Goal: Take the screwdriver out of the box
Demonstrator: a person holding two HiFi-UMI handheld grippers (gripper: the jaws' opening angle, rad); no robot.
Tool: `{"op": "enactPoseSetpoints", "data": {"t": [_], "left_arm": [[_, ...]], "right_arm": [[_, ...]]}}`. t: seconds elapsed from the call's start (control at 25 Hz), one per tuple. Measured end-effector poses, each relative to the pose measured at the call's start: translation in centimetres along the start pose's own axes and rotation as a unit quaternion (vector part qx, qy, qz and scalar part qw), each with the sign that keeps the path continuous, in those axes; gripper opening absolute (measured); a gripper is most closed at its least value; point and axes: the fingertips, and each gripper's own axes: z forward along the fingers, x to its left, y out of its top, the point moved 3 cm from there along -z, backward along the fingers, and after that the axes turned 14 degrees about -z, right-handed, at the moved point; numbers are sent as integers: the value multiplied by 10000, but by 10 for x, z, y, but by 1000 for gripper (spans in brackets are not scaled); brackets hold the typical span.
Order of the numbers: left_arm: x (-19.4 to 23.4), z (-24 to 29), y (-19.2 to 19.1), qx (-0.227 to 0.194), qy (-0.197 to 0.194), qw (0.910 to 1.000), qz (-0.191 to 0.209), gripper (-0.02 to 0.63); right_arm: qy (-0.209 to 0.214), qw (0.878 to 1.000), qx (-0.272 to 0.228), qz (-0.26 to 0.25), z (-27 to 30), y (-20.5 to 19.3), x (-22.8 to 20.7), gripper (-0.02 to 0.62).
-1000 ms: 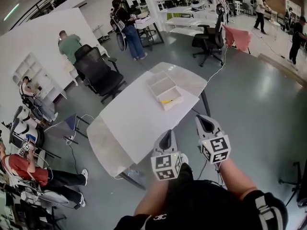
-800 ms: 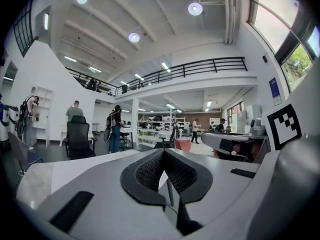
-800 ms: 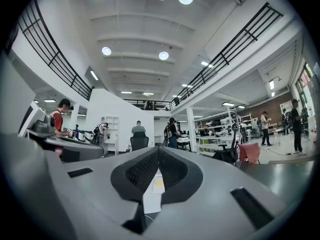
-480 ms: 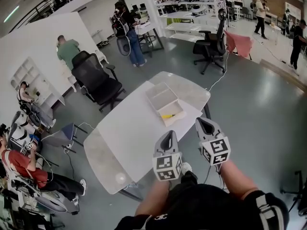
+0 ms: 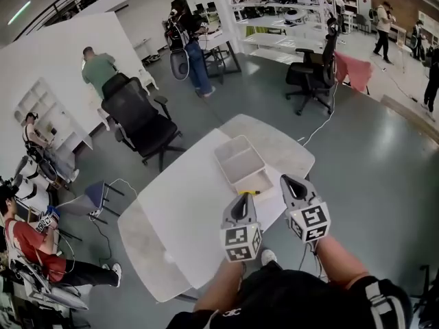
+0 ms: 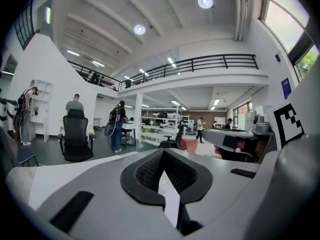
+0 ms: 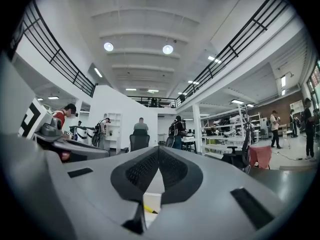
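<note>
A white open box [image 5: 238,162] lies on the white table [image 5: 185,211]. The yellow-handled screwdriver [image 5: 249,192] rests at the box's near end. A sliver of the screwdriver [image 7: 148,209] shows low in the right gripper view, below the closed jaws. My left gripper [image 5: 239,202] hovers over the table's near edge, just short of the box, and it is shut and empty. My right gripper [image 5: 291,183] hangs to the right of the box's near corner, also shut with nothing in it. In the left gripper view the left gripper [image 6: 161,152] points out over the table.
A black office chair [image 5: 140,120] stands beyond the table's far left side. Another chair [image 5: 312,75] and shelving sit further back right. Several people stand or sit around the hall. A cable [image 5: 317,122] runs across the grey floor.
The table and box have drawn nearer in the head view. Both grippers now sit close to the box's near end, still shut.
</note>
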Motion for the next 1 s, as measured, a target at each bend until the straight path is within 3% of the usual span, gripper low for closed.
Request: {"op": "enactPoseSetpoints", "data": {"t": [0.32, 0.52, 0.72, 1.0], "left_arm": [[49, 74, 28, 83, 104, 9999, -73, 14], [74, 101, 36, 83, 235, 9995, -168, 13], [111, 110, 37, 85, 569, 9979, -311, 14], [129, 103, 28, 31, 1139, 9923, -479, 14]], "right_arm": [[134, 9998, 100, 130, 93, -1, -21, 12], [480, 9987, 106, 108, 141, -5, -17, 12], [816, 9964, 191, 91, 175, -14, -1, 12], [1522, 9878, 338, -3, 198, -36, 13, 12]]}}
